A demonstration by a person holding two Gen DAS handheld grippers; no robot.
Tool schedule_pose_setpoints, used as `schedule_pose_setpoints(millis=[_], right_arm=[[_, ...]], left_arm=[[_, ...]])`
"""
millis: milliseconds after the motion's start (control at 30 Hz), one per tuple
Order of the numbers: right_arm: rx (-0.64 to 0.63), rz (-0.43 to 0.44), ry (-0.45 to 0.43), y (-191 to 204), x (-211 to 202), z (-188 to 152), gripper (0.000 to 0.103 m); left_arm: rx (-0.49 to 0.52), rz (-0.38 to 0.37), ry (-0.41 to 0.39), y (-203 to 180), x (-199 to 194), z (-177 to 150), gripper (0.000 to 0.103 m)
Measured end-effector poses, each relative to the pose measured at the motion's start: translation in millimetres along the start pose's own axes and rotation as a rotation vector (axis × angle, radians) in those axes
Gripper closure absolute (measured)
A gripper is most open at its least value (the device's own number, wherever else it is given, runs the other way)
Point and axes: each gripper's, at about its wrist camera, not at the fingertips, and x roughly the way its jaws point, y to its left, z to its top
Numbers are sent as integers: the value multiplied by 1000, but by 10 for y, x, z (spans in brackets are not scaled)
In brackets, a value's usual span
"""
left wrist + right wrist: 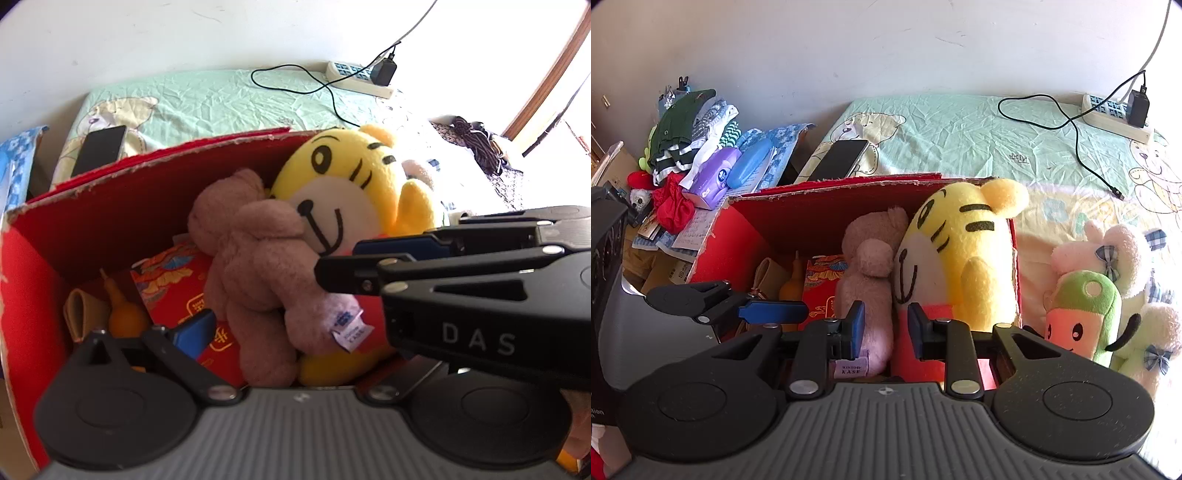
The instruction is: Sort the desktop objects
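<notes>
Left tool [772,310]: your spread cannot be told.
Red box [827,216]: brown bear [866,291] and yellow tiger [964,266] packed inside.
Right tool [886,328]: apart, empty.
Next (likely): green plush [1086,314] lies beside the box on the bed.

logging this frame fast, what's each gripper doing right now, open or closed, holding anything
Left gripper: open, holding nothing, over the red cardboard box.
Right gripper: open, empty, fingers either side of the pink-brown plush bear's bottom.
</notes>
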Motion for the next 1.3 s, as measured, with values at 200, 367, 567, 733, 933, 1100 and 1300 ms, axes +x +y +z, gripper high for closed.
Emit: schedule_pose_setpoints(millis=[200,367,567,733,933,1100,1300], right_arm=[[7,1,-2,2,-17,-58,75],[21,1,-6,0,-34,-103,75],[41,3,-12,-11,-59,-147,75],[51,7,-23,-19,-93,-184,75],[60,7,-36,-12,-107,-210,75],[61,-1,-44,5,-112,-228,75],[77,-5,-56,7,-121,-256,74]], left_arm=[[-16,16,-1,-2,-33,-42,4],[-27,33,0,0,-45,-72,4],[-32,50,1,-5,-51,-105,3],[-28,66,-2,-33,-58,-123,3],[-24,98,-13,-49,-92,-152,2],[-26,124,-16,-32,-109,-169,2],[-40,134,-15,11,-133,-191,2]])
